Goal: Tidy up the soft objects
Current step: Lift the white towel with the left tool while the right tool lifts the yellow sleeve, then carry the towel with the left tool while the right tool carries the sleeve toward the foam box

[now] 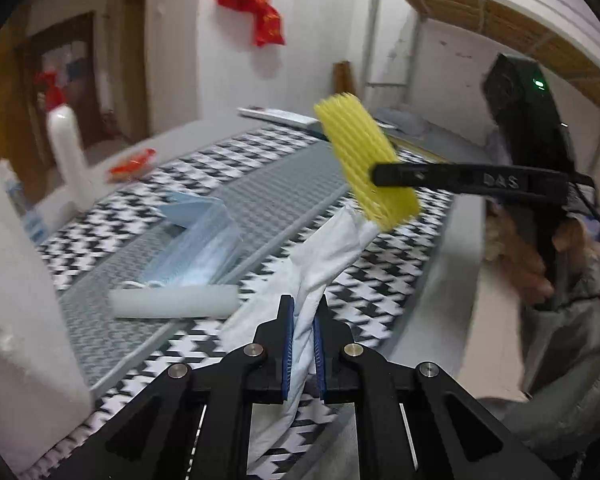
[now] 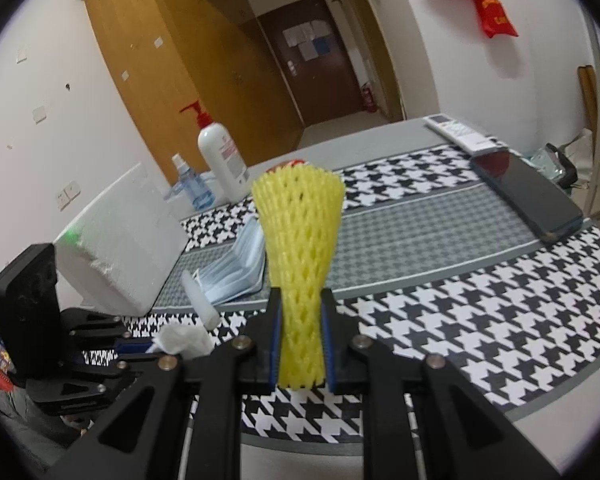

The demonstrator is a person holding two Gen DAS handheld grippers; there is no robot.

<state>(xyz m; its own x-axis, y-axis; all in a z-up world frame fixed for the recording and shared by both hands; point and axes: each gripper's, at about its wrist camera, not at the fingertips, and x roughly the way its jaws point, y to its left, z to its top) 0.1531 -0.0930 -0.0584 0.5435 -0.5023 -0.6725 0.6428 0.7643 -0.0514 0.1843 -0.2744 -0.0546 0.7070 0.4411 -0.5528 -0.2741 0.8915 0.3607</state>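
Black-and-white houndstooth table mat (image 2: 480, 320) spans both views. Crumpled white cloth (image 1: 320, 264) pinched between the blue pads of the left gripper (image 1: 303, 344), jaws nearly shut, its far end trailing toward the mat. Yellow foam mesh sleeve (image 2: 300, 264) stands upright, squeezed in the right gripper (image 2: 301, 344). Left view blurred. Only the right view shows the dark phone (image 2: 532, 200).
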